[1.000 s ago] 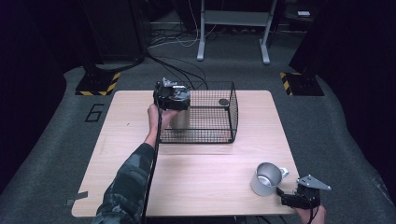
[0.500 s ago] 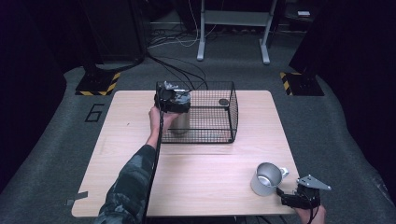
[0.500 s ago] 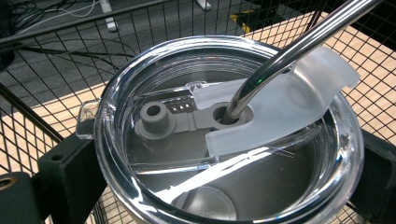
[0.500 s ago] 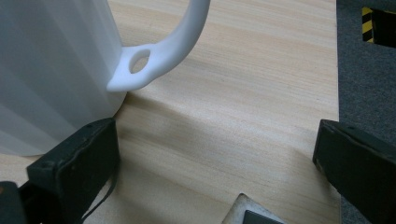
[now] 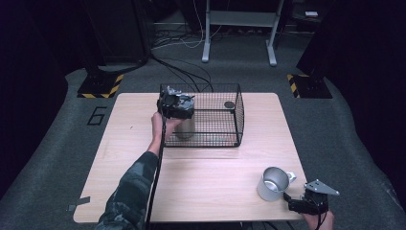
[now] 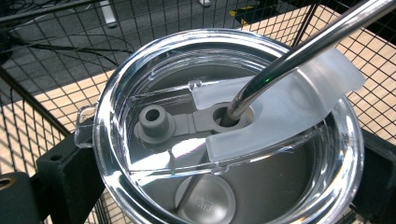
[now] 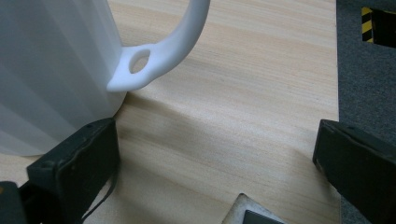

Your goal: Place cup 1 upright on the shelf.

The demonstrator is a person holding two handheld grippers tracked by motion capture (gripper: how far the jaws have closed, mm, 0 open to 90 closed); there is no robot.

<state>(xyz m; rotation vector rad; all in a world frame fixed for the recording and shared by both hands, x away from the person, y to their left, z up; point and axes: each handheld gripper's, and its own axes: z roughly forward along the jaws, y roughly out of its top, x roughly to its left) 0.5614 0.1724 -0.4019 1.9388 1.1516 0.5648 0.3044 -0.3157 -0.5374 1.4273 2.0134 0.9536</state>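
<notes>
Gripping a steel tumbler from both sides, the left tool has its black jaws pressed against the cup's wall just under the rim, as the left gripper view shows. That view looks straight down on the tumbler's clear plastic lid, where a metal straw rises at a slant through a grey grommet and a frosted flap lies across the lid's upper half. In the high view the tumbler stands upright inside a black wire basket, at its left end, with the left hand reaching over the basket's near-left corner. A small dark round object lies toward the back right of the basket floor; what it is cannot be told. The basket sits on the far middle of the wooden table.

At the table's near right corner the right tool rests low with its jaws spread wide and nothing between them. In the right gripper view bare wood lies between the jaws, and the left jaw is just beside the base of a mug, near its handle. In the high view this metal mug stands upright, well apart from the basket.
</notes>
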